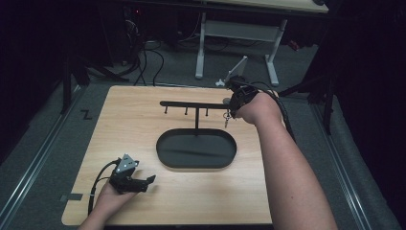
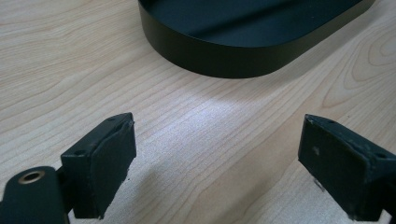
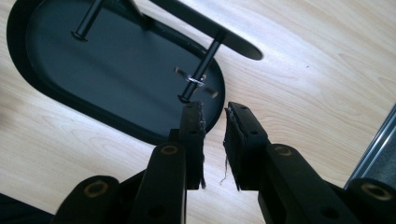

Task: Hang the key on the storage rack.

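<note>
A black stand has an oval tray base (image 1: 165,148) and a horizontal bar (image 1: 191,104) with several short pegs hanging under it. A small metal ring (image 3: 195,80) sits on the peg (image 3: 208,56) nearest the bar's right end, where a small item (image 1: 226,120) dangles. My right gripper (image 1: 233,109) is at that end of the bar. In the right gripper view its jaws stand just below the peg's tip, and the right gripper (image 3: 215,121) is open by a narrow gap with nothing in it. My left gripper (image 1: 146,182) rests on the table at the front left. The left gripper (image 2: 217,163) is open wide and empty, facing the tray wall (image 2: 224,51).
The wooden table (image 1: 134,124) ends close behind the stand and near my right hand. Beyond it stand a white desk frame (image 1: 239,31) and floor cables (image 1: 148,57). A metal rail (image 3: 378,144) runs along the table's right side.
</note>
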`<state>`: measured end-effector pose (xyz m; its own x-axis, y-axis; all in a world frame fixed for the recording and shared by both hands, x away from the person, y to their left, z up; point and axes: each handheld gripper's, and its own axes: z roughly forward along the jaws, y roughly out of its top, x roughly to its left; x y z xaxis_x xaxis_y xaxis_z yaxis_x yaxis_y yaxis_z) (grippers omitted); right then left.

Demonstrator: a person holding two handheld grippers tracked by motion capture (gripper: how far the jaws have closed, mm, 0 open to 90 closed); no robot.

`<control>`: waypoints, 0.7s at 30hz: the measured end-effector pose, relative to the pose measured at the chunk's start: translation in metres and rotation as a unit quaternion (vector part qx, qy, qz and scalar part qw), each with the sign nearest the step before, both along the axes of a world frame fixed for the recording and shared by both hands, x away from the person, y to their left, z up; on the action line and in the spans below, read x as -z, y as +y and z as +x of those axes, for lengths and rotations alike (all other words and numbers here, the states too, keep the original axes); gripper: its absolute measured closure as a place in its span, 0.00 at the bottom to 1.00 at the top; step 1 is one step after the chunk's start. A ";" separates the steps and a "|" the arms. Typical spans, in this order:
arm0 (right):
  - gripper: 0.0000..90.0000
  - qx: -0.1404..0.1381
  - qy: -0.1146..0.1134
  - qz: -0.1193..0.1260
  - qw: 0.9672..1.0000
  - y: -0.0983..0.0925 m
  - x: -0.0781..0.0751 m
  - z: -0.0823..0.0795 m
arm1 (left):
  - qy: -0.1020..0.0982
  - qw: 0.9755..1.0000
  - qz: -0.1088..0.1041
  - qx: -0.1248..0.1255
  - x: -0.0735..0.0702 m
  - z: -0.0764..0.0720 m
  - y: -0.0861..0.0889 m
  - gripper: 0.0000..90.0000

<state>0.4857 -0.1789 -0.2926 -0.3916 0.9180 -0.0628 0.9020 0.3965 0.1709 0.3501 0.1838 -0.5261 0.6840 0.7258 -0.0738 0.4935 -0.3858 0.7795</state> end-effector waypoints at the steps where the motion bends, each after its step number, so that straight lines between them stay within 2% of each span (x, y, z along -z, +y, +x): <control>1: 0.85 0.001 -0.004 0.001 1.000 -0.001 -0.002 -0.001 | 0.000 1.000 0.000 0.000 0.000 0.000 0.000 0.13; 6: 0.85 0.009 -0.011 0.001 1.000 -0.009 -0.006 -0.007 | -0.001 1.000 0.000 0.000 -0.001 0.000 -0.001 0.13; 9: 0.83 0.011 -0.012 0.005 1.000 -0.015 -0.002 -0.011 | -0.003 1.000 -0.001 0.001 -0.001 0.001 -0.002 0.13; 12: 0.78 0.024 -0.010 0.009 1.000 -0.021 0.011 -0.015 | -0.002 1.000 0.000 0.002 -0.001 0.002 -0.003 0.13; 17: 0.71 0.030 -0.006 0.009 1.000 -0.027 0.039 -0.023 | -0.001 1.000 0.000 0.004 -0.002 0.004 -0.006 0.13; 21: 0.68 0.027 -0.020 0.017 0.999 -0.034 0.060 -0.031 | 0.000 1.000 -0.005 0.006 -0.001 0.006 -0.008 0.13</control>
